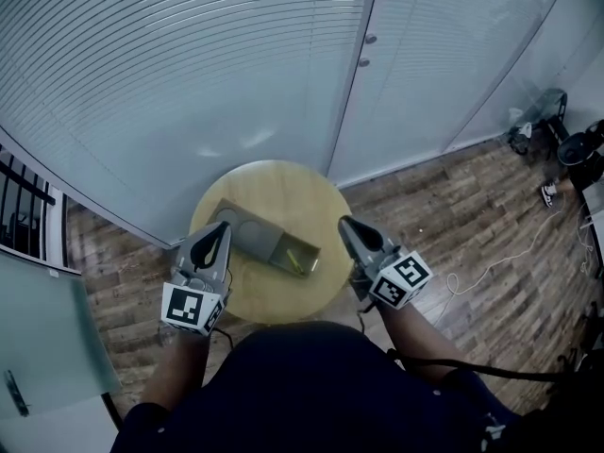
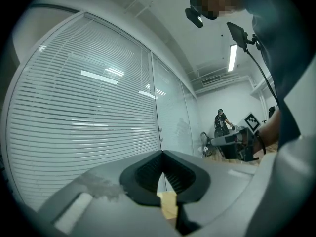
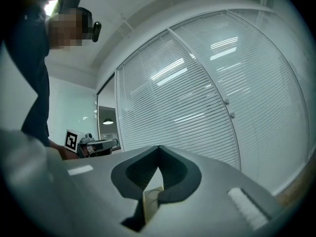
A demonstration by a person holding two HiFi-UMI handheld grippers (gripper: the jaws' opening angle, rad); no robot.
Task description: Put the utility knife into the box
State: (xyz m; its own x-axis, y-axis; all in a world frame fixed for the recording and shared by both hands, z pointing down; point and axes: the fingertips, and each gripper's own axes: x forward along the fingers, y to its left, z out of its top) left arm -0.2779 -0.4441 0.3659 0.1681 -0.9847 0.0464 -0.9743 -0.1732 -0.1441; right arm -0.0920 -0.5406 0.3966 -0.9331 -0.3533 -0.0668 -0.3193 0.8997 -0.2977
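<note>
Knife (image 1: 300,259) already inside the box (image 1: 247,226): yellow-green, lying aslant in the open right-hand half. Grey box, flat on a round wooden table (image 1: 283,295), near the middle, long side running from upper left to lower right in the head view. Left half of the box plain grey with a round shape on it, too small to make out further.

Left gripper (image 1: 225,226) held level over the table's left side, tips at the box's left end; touching it or not, cannot tell. Jaws together in the left gripper view, tips meeting, nothing between them. Marker cube (image 1: 193,307) at the rear of it, close to the person's body.

Right gripper (image 1: 345,223) held level over the table's right edge, clear of the box, pointing away from the person. Jaws closed tip to tip in the right gripper view, empty.

Behind the table, white blinds (image 1: 170,74) and a pale door (image 1: 415,64) with two small knobs. Wooden floor (image 1: 453,206) all round, a white cable (image 1: 514,258) trailing across it on the right. In each gripper view, the other gripper off to the side, level with it.
</note>
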